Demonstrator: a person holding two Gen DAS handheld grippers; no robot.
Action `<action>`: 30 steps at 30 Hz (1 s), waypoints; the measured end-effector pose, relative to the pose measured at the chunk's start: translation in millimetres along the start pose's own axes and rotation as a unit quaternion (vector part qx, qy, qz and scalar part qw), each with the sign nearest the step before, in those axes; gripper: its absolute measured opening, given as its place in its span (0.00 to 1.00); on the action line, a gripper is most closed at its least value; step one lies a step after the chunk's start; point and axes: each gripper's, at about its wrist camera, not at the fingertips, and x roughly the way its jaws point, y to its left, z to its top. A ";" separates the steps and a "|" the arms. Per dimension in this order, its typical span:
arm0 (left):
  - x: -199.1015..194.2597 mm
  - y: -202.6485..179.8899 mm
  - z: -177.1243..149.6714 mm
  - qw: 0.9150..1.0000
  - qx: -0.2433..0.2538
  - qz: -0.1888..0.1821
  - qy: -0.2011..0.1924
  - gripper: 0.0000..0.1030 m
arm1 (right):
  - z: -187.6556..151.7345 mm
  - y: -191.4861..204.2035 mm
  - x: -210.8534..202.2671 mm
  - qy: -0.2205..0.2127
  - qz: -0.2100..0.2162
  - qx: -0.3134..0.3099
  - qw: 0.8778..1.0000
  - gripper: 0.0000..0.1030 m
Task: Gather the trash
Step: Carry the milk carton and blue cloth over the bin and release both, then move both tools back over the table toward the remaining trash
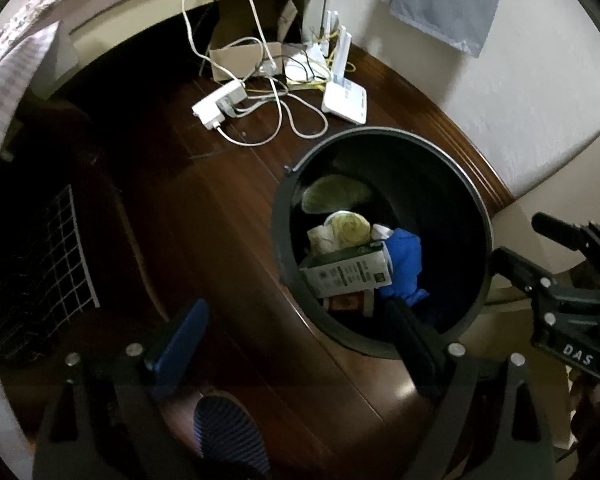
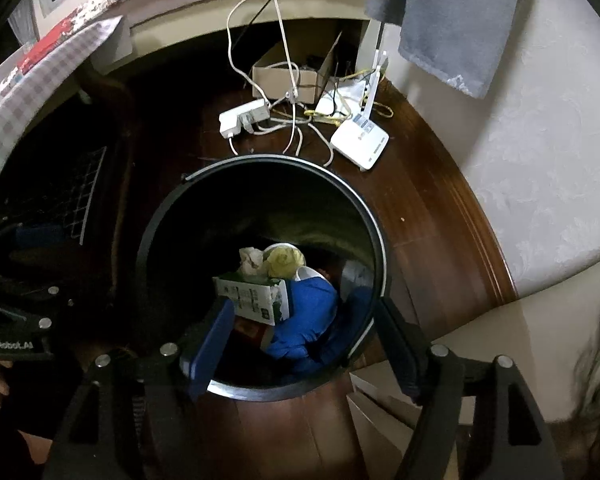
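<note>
A round black trash bin point(image 1: 284, 216) point(image 2: 148, 240) stands on the dark wooden floor. Inside lie a white and green carton point(image 1: 348, 272) point(image 2: 256, 296), a crumpled blue piece point(image 1: 404, 264) point(image 2: 308, 320), a yellowish wad point(image 1: 348, 228) point(image 2: 282, 258) and crumpled paper point(image 2: 250, 260). My left gripper point(image 1: 296, 336) is open and empty, hanging over the bin's near left rim. My right gripper point(image 2: 304, 344) is open and empty above the bin's mouth. It also shows at the right of the left wrist view point(image 1: 520, 236).
Behind the bin lie a white power strip point(image 2: 244, 118), a router point(image 2: 360, 142), tangled cables point(image 1: 276, 108) and a cardboard box point(image 2: 284, 76). A grey towel point(image 2: 452, 20) hangs on the pale wall. A wire grid rack point(image 1: 56, 264) stands at the left, under a checked cloth point(image 2: 40, 76).
</note>
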 end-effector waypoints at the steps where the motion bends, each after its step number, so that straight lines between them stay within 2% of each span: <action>1: -1.7 0.9 0.2 1.000 -0.001 0.002 -0.004 0.89 | 0.4 1.2 -3.9 -0.003 -0.001 0.002 1.000 0.72; 7: -23.1 3.8 0.1 1.000 -0.008 0.006 -0.029 0.89 | 4.6 5.8 -24.6 -0.020 -0.004 0.009 1.000 0.79; 20: -73.3 14.3 -3.3 0.997 -0.029 0.008 -0.078 0.89 | 11.5 15.2 -79.2 -0.050 -0.009 0.015 0.999 0.79; 25: -104.9 27.5 -2.0 0.993 -0.045 0.007 -0.111 0.89 | 20.2 27.2 -104.1 -0.062 -0.018 0.011 0.998 0.79; 30: -132.2 36.2 -1.0 0.989 -0.050 0.007 -0.140 0.89 | 33.8 41.9 -127.8 -0.082 -0.006 0.009 0.997 0.79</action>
